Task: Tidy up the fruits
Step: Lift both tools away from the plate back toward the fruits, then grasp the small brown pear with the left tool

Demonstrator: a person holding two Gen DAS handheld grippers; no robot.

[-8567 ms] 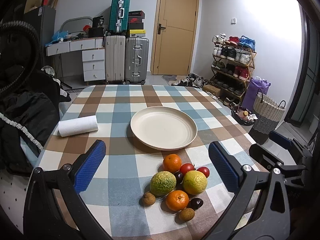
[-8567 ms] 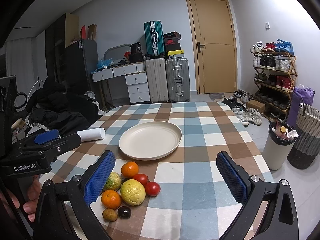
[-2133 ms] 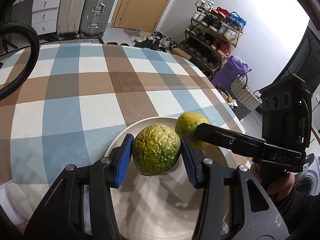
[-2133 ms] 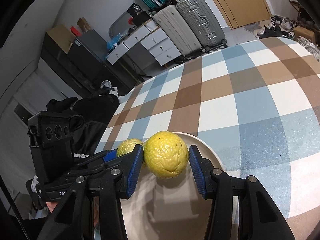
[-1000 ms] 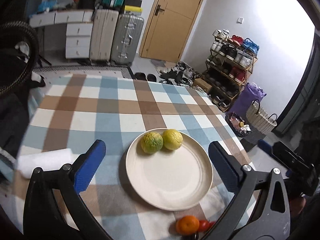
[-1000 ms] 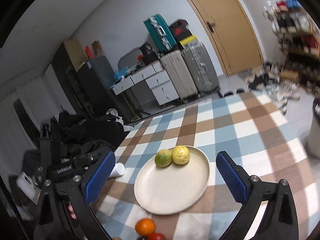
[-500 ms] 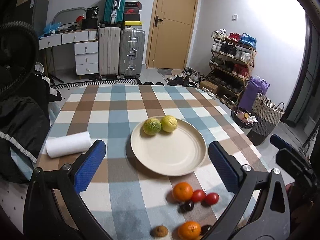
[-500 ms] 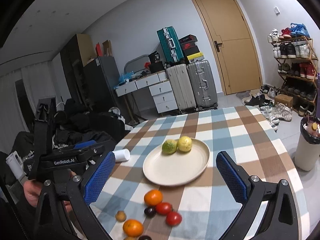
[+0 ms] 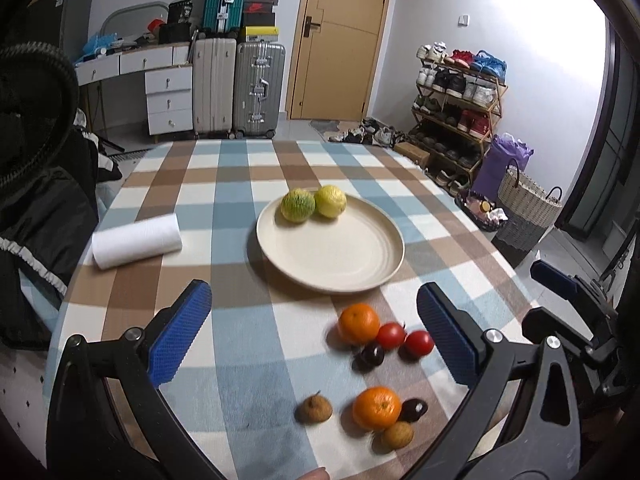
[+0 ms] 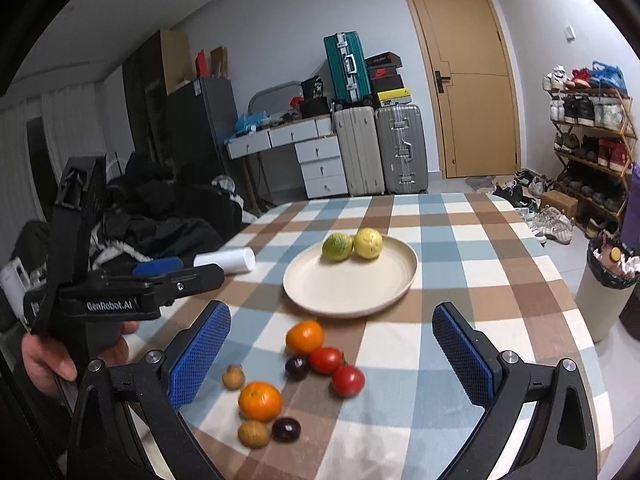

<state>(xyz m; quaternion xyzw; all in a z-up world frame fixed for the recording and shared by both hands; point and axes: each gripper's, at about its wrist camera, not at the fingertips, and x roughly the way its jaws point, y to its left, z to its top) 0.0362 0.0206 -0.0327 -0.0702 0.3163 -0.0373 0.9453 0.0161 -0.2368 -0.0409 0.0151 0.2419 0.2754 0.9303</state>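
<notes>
**Two citrus plated, both claws pulled back empty**

Left wrist view: the left claw (image 9: 314, 326) is spread wide and empty, drawn back from the cream plate (image 9: 372, 276) since a second ago. The knobbly green citrus (image 9: 297, 207) and yellow citrus (image 9: 330, 201) sit touching at the plate's far rim. Eight smaller fruits wait on the checked counter (image 9: 248, 332), including a glossy orange (image 9: 359, 323).

Right wrist view: the right claw (image 10: 332, 356) is likewise wide and empty, now hovering above smooth tomatoes (image 10: 348, 380), dark plums (image 10: 297, 367) and rough brown longans (image 10: 253, 433).
</notes>
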